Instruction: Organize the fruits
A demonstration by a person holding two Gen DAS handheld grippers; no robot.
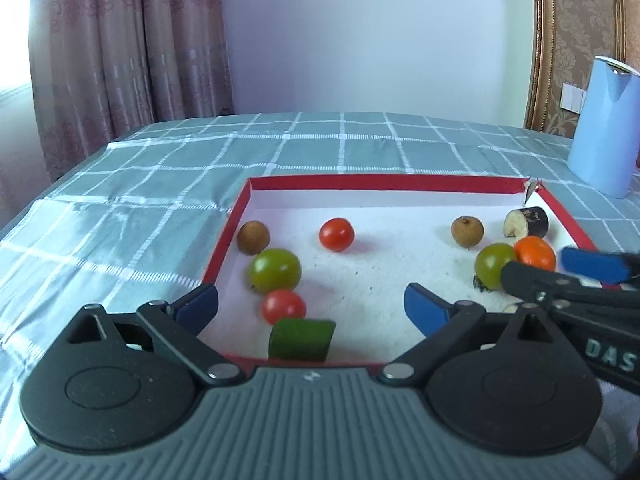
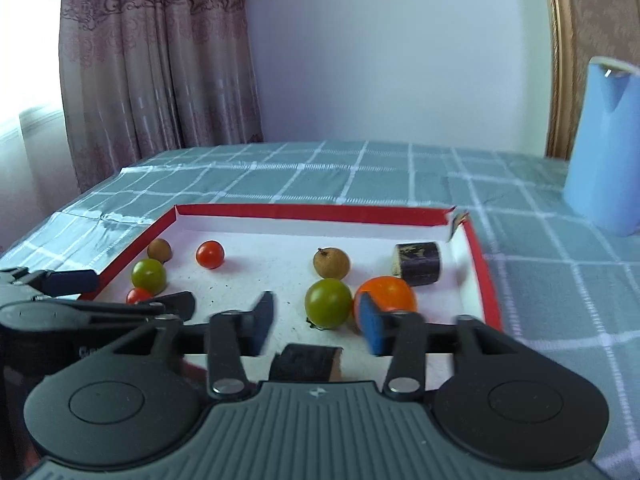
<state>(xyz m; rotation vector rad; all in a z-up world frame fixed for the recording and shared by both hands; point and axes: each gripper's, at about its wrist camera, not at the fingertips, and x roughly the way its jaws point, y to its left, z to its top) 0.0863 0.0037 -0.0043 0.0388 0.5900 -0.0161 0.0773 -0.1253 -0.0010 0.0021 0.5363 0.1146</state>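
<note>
A red-rimmed white tray (image 1: 400, 182) (image 2: 312, 211) holds the fruits. On its left lie a brown longan (image 1: 253, 237), a green tomato (image 1: 275, 271), a red tomato (image 1: 283, 306) and a green cucumber piece (image 1: 301, 339). A red tomato (image 1: 336, 234) sits mid-tray. On the right lie a longan (image 2: 331, 263), a green tomato (image 2: 328, 303), an orange fruit (image 2: 390, 294) and an eggplant piece (image 2: 419, 263). My left gripper (image 1: 311, 303) is open over the red tomato and cucumber. My right gripper (image 2: 318, 322) is open, just before the right green tomato.
A light blue jug (image 1: 604, 126) (image 2: 606, 146) stands on the checked teal tablecloth (image 1: 160, 168) at the back right. A dark piece (image 2: 307, 362) lies at the tray's near edge. Curtains hang behind on the left.
</note>
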